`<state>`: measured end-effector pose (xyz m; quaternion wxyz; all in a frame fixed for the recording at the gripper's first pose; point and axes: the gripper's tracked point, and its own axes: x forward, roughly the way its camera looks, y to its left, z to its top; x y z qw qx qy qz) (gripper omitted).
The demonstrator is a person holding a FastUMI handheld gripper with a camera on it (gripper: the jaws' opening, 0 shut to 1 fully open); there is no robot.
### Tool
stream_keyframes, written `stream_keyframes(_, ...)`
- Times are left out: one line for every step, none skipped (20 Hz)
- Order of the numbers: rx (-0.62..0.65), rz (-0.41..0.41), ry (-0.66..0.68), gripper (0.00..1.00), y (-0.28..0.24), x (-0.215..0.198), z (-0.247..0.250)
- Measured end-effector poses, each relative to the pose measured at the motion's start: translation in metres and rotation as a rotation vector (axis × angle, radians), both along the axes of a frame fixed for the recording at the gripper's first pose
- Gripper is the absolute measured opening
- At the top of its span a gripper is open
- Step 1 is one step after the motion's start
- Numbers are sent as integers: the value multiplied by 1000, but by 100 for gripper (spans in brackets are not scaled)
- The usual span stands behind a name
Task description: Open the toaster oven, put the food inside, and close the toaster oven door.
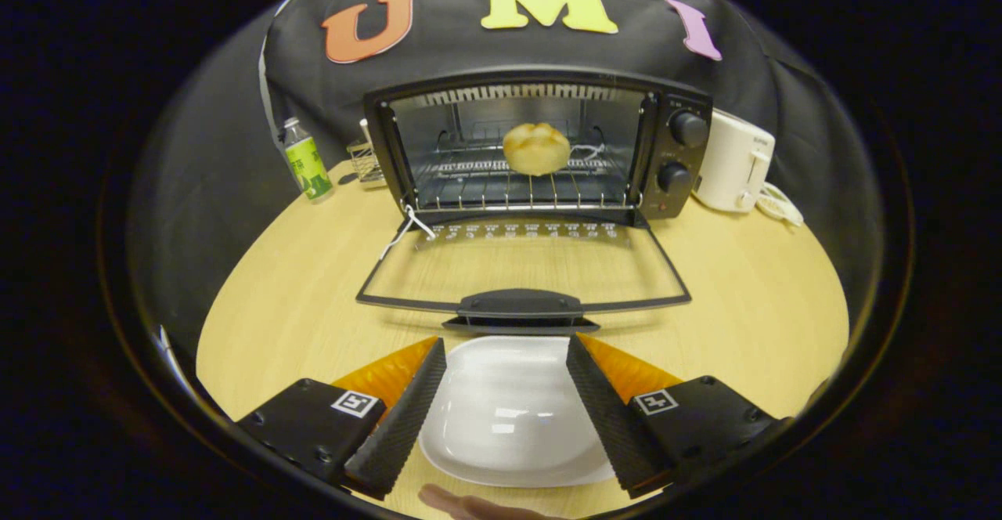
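Toaster oven [540, 144] door [523, 269] down flat; bun [536, 148] on rack inside. Gripper [506, 348] fingers spread, holding nothing, over white plate [509, 418] just in front of door.

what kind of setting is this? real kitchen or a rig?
Looks like a staged recording booth, not a real kitchen: a black cloth wall drapes behind a wooden table holding a toaster oven, door open, bun inside, and a white toaster. The hand-held gripper is open over a white plate.
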<state>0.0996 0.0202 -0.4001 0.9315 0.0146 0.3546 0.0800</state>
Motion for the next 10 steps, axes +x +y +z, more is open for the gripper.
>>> stream_keyframes(4,-12,8,100,-1,3,-4)
stream_keyframes(1,-22,0,100,-3,7,-5)
stream_keyframes(-9,-32,-12,100,-5,12,-6)
stream_keyframes(-16,-40,-18,100,-8,14,-5)
stream_keyframes(-19,-46,-17,100,-6,14,-7)
stream_keyframes(-26,-46,-20,100,-5,14,-5)
stream_keyframes(-30,-43,-47,100,-3,18,1)
stream_keyframes(-44,-44,-76,100,-3,21,5)
stream_keyframes(-58,-46,-82,100,-4,23,6)
stream_keyframes(-59,-55,-75,100,-4,22,6)
